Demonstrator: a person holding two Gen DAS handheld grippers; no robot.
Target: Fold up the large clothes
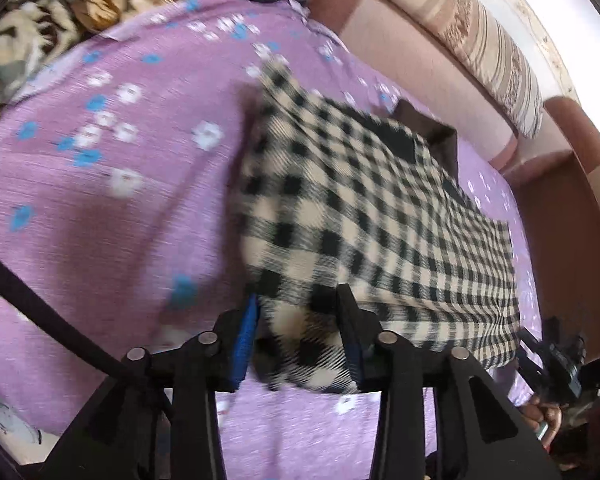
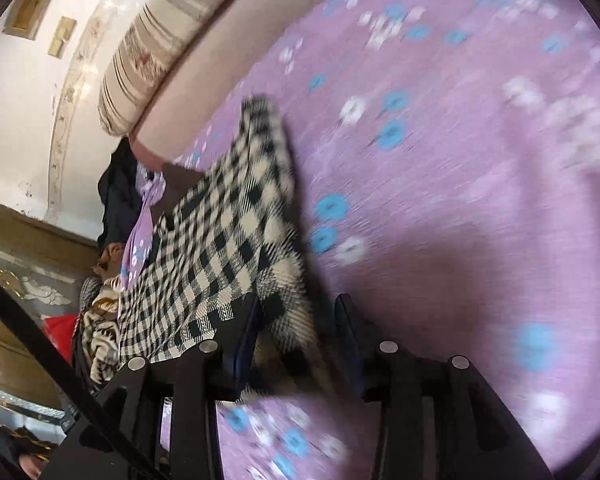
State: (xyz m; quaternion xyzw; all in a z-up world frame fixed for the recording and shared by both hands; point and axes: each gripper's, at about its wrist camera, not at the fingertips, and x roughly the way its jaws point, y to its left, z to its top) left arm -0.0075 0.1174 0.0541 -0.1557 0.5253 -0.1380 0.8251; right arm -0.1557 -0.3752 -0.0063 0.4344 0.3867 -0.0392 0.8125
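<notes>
A black-and-cream checked garment (image 1: 360, 200) lies spread flat on the purple flowered bed cover (image 1: 120, 200). Its near corner hangs between the fingers of my left gripper (image 1: 300, 292), whose jaws stand apart and do not pinch the cloth. In the right wrist view the same garment (image 2: 220, 240) runs away to the left over the cover (image 2: 460, 200). Its other near corner droops against the left finger of my right gripper (image 2: 298, 298), with a dark gap to the other finger. Both views are blurred by motion.
A pink and brown sofa back (image 1: 420, 52) with a striped cushion (image 1: 480, 40) borders the cover. A brown patterned blanket (image 1: 60, 8) lies at the far corner. A dark garment (image 2: 120, 200) and piled clothes (image 2: 100, 320) sit beyond the checked one. A hand (image 1: 540, 416) shows at right.
</notes>
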